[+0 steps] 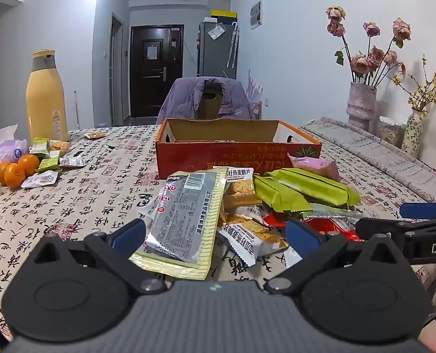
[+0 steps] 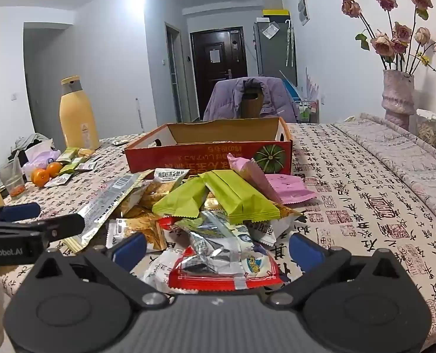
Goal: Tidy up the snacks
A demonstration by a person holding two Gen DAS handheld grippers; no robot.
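I look along a table covered with a cream cloth (image 1: 100, 194) printed with black calligraphy and red seals. At the far left of it I see a tall yellow plastic bottle with a grey collar (image 1: 45, 97), and in front of it three small oranges (image 1: 16, 169) among a few loose sachets. In the middle lies the pile of snack packets (image 2: 206, 214): a long grey and gold foil packet (image 1: 185, 223), flat green wrappers (image 2: 215, 197), a red and silver pouch (image 2: 218, 267) and a pink sachet (image 2: 279, 188). Just behind the pile stands the open red cardboard box (image 1: 235, 156). At the right, against the white wall, a pale pink ceramic vase with dried roses (image 1: 362, 103) stands on a quilted runner. Behind the table I see a chair with a purple jacket (image 1: 206, 97) and a dark door (image 1: 156, 70) at the end of a corridor.

My left gripper (image 1: 215, 232) has its jaws wide apart around the near edge of the grey and gold packet, not pressing it. My right gripper (image 2: 216, 248) is also wide apart, over the red pouch.
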